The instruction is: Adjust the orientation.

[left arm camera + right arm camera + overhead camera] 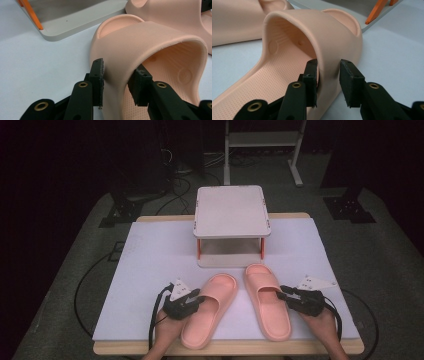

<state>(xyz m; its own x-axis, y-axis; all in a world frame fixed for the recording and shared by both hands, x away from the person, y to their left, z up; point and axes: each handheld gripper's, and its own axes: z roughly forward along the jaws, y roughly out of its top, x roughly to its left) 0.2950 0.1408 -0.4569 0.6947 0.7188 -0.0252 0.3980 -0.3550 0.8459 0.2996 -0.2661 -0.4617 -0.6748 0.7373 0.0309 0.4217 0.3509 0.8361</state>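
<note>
My left tongs [196,296] pinch the strap edge of the left slipper [212,310], and my right tongs [285,295] pinch the right slipper [266,300]. Both slippers lie on the desk [150,265] before the small rack [231,210].

Setting: a laboratory or recording studio, not a home. Indicators in the high view:
- The surroundings are dark, with black backdrop on all sides; only the table [150,245] is lit.
- The table has a wooden edge and a white mat, and stands on grey carpet [390,260].
- Cables [175,185] run loose across the floor behind the table and loop beside it.
- Black stand bases [350,207] sit left and right of the table.
- A white metal frame [262,145] stands behind.
- A small white rack [231,210] with orange legs stands on the mat.
</note>
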